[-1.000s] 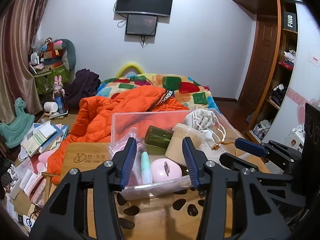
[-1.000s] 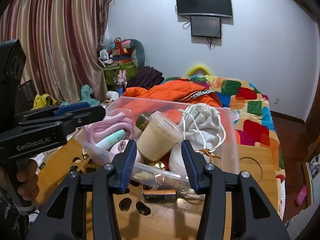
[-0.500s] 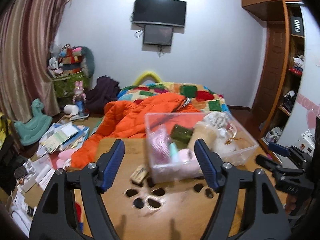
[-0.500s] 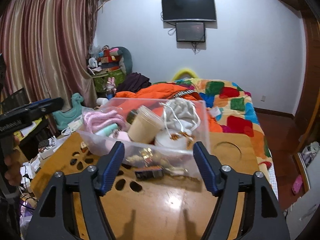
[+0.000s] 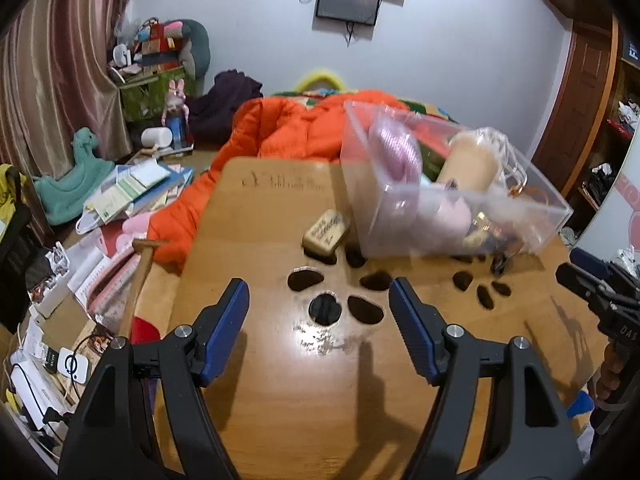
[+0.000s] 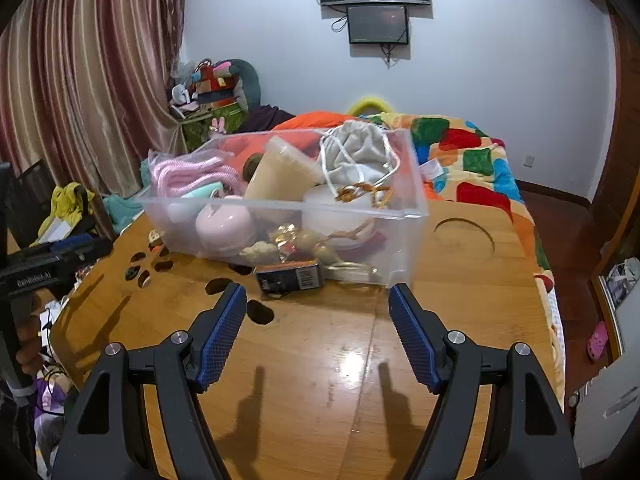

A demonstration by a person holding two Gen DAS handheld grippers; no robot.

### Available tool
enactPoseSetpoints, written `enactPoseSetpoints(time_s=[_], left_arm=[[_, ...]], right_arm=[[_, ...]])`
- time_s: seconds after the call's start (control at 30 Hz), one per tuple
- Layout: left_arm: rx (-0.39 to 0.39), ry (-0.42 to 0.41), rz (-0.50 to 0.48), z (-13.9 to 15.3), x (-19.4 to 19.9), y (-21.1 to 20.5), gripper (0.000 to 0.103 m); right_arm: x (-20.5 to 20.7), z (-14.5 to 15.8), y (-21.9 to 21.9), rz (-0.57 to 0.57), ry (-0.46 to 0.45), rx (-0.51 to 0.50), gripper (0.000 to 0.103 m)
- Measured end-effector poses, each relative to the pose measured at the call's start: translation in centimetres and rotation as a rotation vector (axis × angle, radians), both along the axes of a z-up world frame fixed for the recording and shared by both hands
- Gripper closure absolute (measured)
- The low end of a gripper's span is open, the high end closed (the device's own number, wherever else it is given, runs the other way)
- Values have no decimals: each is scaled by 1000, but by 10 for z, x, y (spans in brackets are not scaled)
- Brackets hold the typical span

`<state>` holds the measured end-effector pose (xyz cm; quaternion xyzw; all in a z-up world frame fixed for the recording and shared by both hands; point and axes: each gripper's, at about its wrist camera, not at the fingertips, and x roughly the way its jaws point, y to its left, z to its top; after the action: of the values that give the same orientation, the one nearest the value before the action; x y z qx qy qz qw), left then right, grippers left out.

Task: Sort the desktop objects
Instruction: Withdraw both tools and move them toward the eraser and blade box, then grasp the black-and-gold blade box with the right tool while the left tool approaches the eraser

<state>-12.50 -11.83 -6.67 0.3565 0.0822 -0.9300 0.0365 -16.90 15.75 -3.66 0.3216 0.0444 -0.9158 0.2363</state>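
Both the left tongs [image 5: 319,320] and right tongs [image 6: 318,322] are being held wide, empty, above the surface [image 6: 320,360]; the clear bin [image 6: 404,216] is being observed at 12 o'clock.

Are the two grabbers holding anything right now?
No. The left gripper and the right gripper are both open and empty, above the wooden table.

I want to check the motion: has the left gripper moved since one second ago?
Yes. The left gripper has pulled back from the clear plastic box and opened wider; the box, earlier between its fingers, now sits farther off on the wooden table.
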Motion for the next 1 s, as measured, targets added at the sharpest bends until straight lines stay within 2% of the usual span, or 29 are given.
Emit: enactPoseSetpoints(time_s=[0.23, 0.4, 0.83, 1.0], left_arm=[[-7, -28, -67, -4, -31, -2, 31], [-49, -83, -154, -4, -54, 0, 40], [-90, -158, -266, -12, -71, 1, 45], [-87, -160, -274, -7, -70, 4, 58]], right_arm=[[-8, -11, -17, 25, -55, 10, 33], [-15, -14, -28, 35, -60, 36, 33], [-40, -24, -48, 46, -111, 81, 34], [-42, -25, -52, 54, -123, 76, 37]])
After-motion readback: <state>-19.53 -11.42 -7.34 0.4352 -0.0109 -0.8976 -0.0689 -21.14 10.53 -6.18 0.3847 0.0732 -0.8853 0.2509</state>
